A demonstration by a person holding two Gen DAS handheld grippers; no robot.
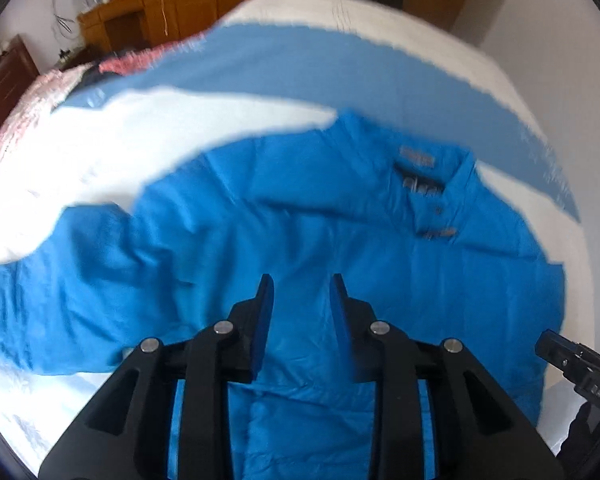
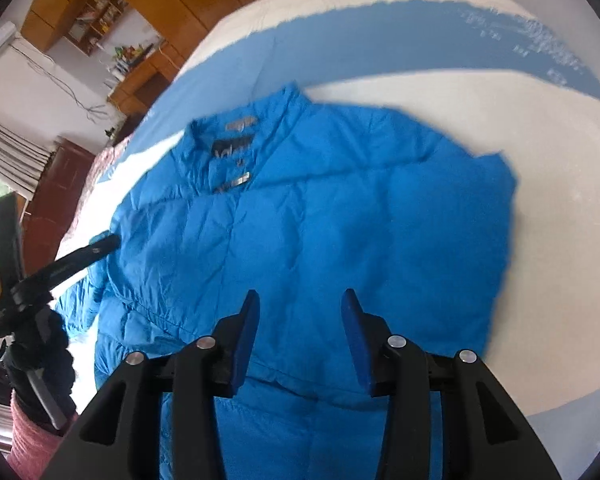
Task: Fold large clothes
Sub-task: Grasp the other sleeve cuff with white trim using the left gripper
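Observation:
A bright blue padded jacket (image 1: 300, 232) lies front-up on a bed, collar (image 1: 428, 172) away from me. One sleeve (image 1: 52, 280) stretches out to the left in the left wrist view. The jacket also fills the right wrist view (image 2: 320, 220), where its right side is folded in with a straight edge (image 2: 504, 240). My left gripper (image 1: 302, 280) is open and empty above the jacket's middle. My right gripper (image 2: 300, 296) is open and empty above the jacket's lower front. The left gripper also shows at the left of the right wrist view (image 2: 104, 244).
The bed (image 1: 220, 128) has a white sheet with a broad blue band (image 1: 340, 68). A pink patterned quilt (image 1: 28, 108) lies at its left end. Wooden cabinets and a desk (image 1: 140, 12) stand behind the bed. The right gripper's body (image 1: 580, 368) shows at the lower right.

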